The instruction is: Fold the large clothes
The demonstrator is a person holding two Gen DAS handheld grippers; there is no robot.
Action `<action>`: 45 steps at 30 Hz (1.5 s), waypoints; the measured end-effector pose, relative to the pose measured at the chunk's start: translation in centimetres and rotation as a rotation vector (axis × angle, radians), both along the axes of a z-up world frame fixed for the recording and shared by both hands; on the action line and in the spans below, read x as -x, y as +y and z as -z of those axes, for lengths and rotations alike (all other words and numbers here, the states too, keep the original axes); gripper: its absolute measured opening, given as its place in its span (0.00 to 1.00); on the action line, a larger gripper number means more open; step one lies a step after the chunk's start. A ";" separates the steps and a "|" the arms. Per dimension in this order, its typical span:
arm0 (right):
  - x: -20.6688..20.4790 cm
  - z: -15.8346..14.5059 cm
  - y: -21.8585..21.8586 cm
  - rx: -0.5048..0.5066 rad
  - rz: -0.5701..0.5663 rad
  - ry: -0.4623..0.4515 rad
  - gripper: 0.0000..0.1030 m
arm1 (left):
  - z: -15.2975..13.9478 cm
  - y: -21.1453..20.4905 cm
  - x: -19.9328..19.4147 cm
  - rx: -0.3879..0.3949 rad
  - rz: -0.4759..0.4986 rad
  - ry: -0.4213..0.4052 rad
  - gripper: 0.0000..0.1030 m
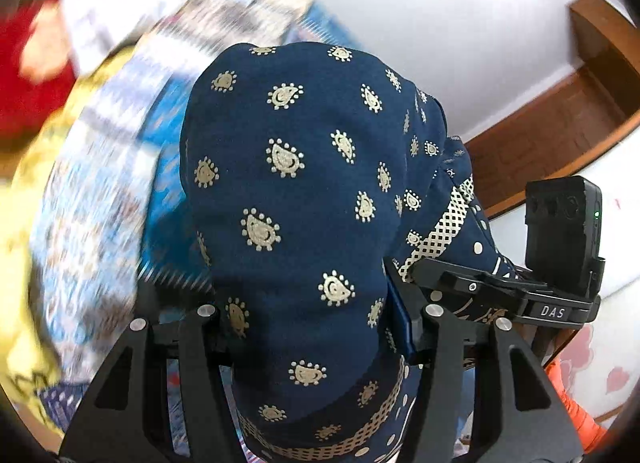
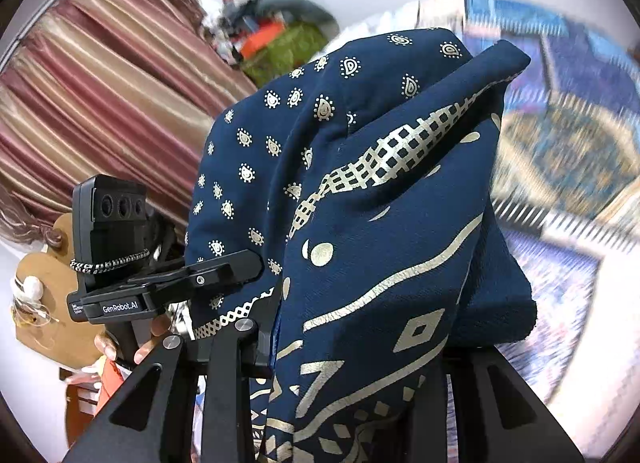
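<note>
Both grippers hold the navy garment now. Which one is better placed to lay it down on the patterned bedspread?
Probably the right gripper: the navy printed garment drapes over it and the bedspread lies directly ahead. The left gripper holds it too, with bedspread off to its side.

We read "DAS" on the black clamp [image 1: 554, 309] of one handheld device, and "GenRobot.AI" on the other's clamp [image 2: 120, 307].

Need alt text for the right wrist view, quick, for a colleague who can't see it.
A navy garment with gold paisley and lattice print drapes over the right gripper, filling the centre. The left gripper shows beside it; behind are striped curtains.
</note>
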State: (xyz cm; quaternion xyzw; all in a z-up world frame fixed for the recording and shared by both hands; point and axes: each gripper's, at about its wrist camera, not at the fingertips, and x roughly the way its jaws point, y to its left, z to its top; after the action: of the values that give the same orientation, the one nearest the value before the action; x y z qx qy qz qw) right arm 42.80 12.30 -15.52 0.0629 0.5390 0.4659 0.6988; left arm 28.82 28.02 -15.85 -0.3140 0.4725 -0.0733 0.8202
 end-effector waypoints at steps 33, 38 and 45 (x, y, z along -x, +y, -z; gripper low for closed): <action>-0.1 5.7 -2.0 0.267 -0.144 -0.353 0.78 | 2.6 4.0 3.8 -0.443 -0.228 -0.044 0.76; 1.1 4.0 4.6 0.145 -0.164 -0.457 0.78 | 2.7 4.3 -0.7 -0.603 -0.256 -0.023 0.80; 2.5 10.8 10.0 0.276 -0.321 -0.331 0.78 | 7.4 8.1 -1.8 -0.611 -0.323 0.068 0.90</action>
State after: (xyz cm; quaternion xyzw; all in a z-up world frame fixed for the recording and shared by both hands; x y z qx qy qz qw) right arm 40.27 22.29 -26.32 -0.1963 0.4790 0.4970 0.6964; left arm 30.57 36.13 -23.25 -0.1267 0.4438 0.2127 0.8613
